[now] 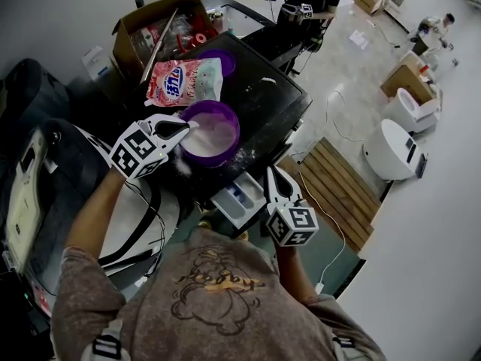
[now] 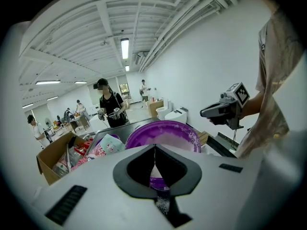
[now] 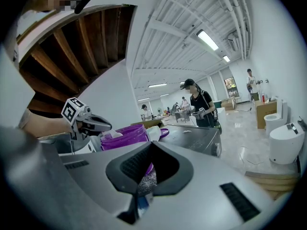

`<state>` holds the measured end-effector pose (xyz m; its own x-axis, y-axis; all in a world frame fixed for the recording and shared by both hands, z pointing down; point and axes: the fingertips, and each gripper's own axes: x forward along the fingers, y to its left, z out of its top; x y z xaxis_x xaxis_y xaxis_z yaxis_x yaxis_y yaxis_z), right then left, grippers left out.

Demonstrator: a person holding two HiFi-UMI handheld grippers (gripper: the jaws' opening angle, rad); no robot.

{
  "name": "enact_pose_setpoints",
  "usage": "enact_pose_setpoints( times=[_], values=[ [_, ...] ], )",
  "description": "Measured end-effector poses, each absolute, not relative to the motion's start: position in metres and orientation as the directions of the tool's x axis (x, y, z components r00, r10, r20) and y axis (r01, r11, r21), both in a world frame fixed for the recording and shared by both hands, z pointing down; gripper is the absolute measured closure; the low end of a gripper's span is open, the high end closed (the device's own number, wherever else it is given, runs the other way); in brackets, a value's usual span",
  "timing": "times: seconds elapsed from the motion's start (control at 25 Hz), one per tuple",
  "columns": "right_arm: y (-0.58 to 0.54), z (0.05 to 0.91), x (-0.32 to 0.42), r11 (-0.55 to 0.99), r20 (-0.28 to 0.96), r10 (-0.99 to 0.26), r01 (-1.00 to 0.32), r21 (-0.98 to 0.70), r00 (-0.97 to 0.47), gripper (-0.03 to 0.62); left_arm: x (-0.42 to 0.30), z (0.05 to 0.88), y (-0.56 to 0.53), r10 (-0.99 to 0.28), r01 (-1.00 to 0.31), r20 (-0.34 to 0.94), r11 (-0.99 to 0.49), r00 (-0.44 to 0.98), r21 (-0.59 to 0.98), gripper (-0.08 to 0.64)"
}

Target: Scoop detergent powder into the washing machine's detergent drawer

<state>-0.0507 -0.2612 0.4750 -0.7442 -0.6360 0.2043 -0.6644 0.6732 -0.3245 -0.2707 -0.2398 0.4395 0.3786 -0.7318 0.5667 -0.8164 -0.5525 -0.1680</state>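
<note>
We see the left hand-held gripper [image 1: 188, 126] over the near rim of the purple bowl [image 1: 234, 122], jaws closed together on a pale scoop [image 1: 197, 124] that reaches in over the white detergent powder [image 1: 214, 138] filling the bowl. In the left gripper view the two pads meet in a thin line, with purple showing just below them. The bowl sits on the washing machine [image 1: 263, 100], on its black top near the front edge. Loose powder is scattered on the top around it.

The detergent drawer [image 1: 229, 201] is pulled out of the machine front, below the bowl; it is white with a blue compartment. The right hand-held gripper [image 1: 272, 173] hangs just beside the drawer on its right, tips pointing up toward the machine. Its jaws are together and we see nothing held between them.

Behind the bowl a pink and white detergent bag [image 1: 184, 81] lies flat on the top, touching a purple lid [image 1: 219, 60]. An open cardboard box [image 1: 154, 32] stands behind that. A second person [image 1: 304, 2] stands at the far end of the machine, also holding grippers. A wooden pallet [image 1: 338, 190] lies on the floor to the right
</note>
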Motion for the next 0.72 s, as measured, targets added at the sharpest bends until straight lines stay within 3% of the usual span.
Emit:
enact_pose_setpoints(
  times=[0.72],
  values=[
    [-0.257,0.477,-0.047,0.692,0.207,-0.620,-0.652,-0.312,-0.757,0.592,-0.243,0.446,-0.224,-0.618,-0.782,0.621,-0.623,0.482,-0.012,0.537]
  ],
)
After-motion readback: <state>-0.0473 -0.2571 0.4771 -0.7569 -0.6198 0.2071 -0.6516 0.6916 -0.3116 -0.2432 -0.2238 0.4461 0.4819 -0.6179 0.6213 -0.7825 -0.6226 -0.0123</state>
